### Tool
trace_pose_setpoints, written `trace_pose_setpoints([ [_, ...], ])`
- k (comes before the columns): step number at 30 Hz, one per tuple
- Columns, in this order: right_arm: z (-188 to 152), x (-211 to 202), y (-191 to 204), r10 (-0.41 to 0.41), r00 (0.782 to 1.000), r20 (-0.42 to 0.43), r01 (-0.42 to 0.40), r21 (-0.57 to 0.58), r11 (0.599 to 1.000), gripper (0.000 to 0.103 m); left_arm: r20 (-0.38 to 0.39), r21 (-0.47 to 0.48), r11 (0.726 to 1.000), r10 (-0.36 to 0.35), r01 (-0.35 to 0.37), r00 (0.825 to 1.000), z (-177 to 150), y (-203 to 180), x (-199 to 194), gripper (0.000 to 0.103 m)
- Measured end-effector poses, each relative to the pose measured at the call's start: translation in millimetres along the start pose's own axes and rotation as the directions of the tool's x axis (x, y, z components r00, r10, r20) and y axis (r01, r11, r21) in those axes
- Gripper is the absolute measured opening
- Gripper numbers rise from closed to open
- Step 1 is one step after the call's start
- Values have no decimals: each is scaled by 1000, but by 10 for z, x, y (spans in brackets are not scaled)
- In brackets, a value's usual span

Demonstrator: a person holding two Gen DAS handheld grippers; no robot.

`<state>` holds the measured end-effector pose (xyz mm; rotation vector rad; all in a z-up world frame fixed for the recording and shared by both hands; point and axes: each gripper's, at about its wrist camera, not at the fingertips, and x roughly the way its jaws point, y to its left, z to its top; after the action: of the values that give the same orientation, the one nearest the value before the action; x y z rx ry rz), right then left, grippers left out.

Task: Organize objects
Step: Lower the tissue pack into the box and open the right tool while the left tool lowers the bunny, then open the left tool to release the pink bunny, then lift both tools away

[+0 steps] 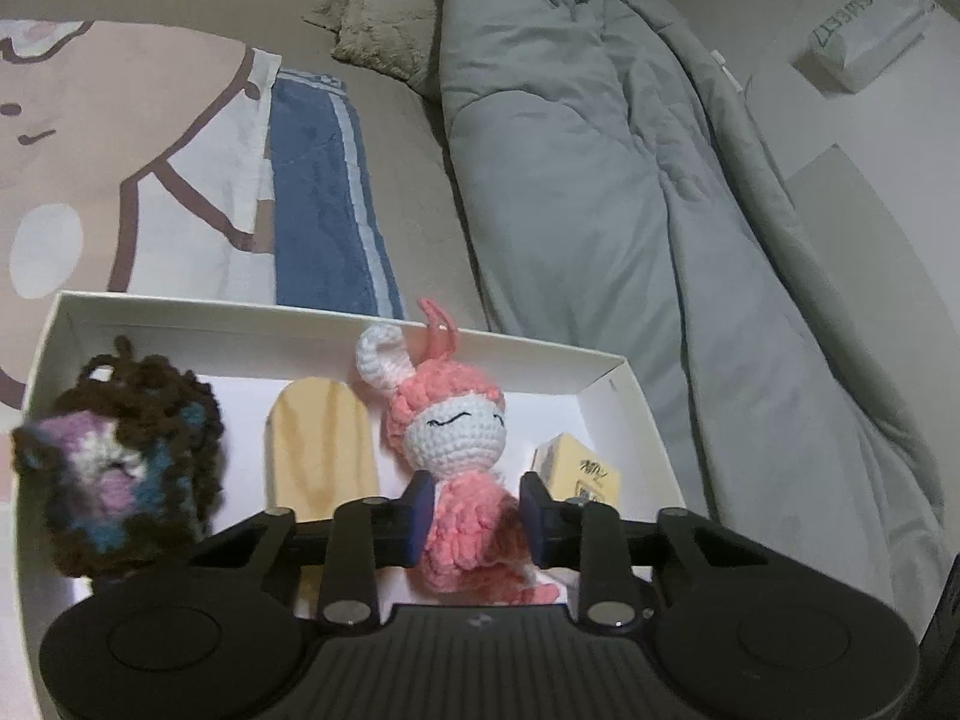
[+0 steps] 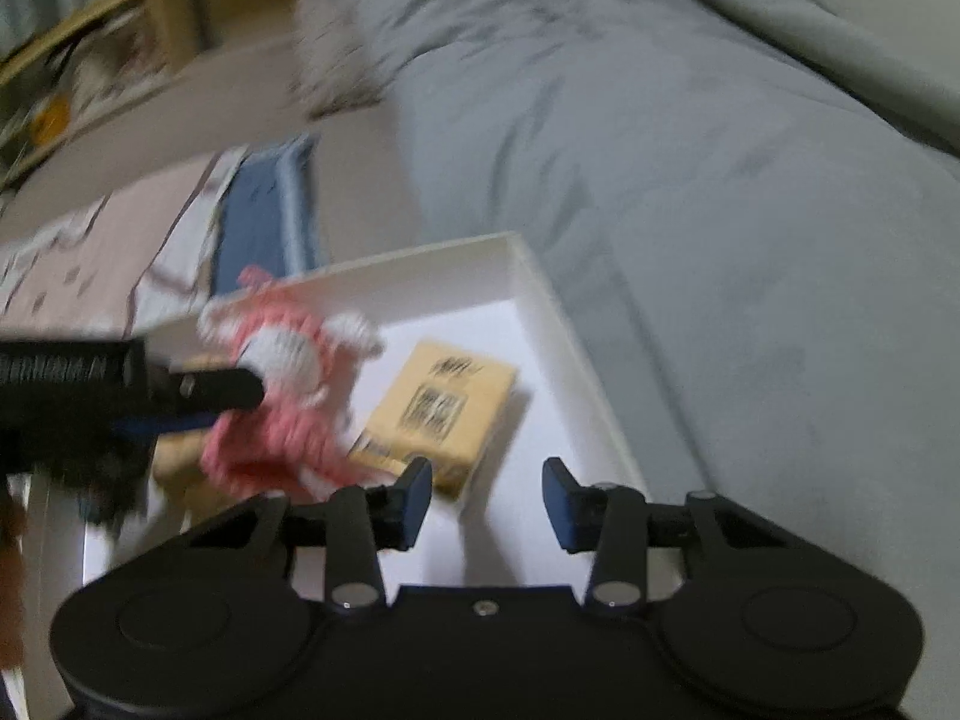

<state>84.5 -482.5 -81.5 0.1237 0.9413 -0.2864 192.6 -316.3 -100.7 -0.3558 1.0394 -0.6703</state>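
Pink crochet doll (image 1: 462, 480): clamped in the left claw (image 1: 477, 516), over the white box (image 1: 336, 321).
Right claw (image 2: 487, 501): parted, holding nothing, above the box floor.
Yellow carton (image 2: 438, 408): in the box, at 11 o'clock from the right claw.
Grey duvet (image 1: 600, 180): on the bed, at 1 o'clock beyond the box.

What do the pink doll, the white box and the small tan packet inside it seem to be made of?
Pink doll: crocheted yarn, matte, with visible stitch loops.
White box: probably stiff cardboard, smooth and matte, with thin, straight folded walls.
Tan packet: likely printed paperboard; flat faces, sharp edges, black print. Blur leaves its finish uncertain.
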Motion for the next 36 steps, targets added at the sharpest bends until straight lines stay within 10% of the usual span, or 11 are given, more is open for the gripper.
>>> trace_pose_setpoints([
  [10,-5,129,-157,-163,987,15,160,132,978,22,-19,31,999,7,-7,1000,-43,-52,89,27],
  [19,-33,196,17,-52,997,-48,53,17,998,22,-7,40,999,30,-30,1000,-35,-95,188,27],
  [36,10,215,-110,-96,995,31,89,174,981,23,-9,84,996,30,-29,1000,-34,-197,-130,27],
])
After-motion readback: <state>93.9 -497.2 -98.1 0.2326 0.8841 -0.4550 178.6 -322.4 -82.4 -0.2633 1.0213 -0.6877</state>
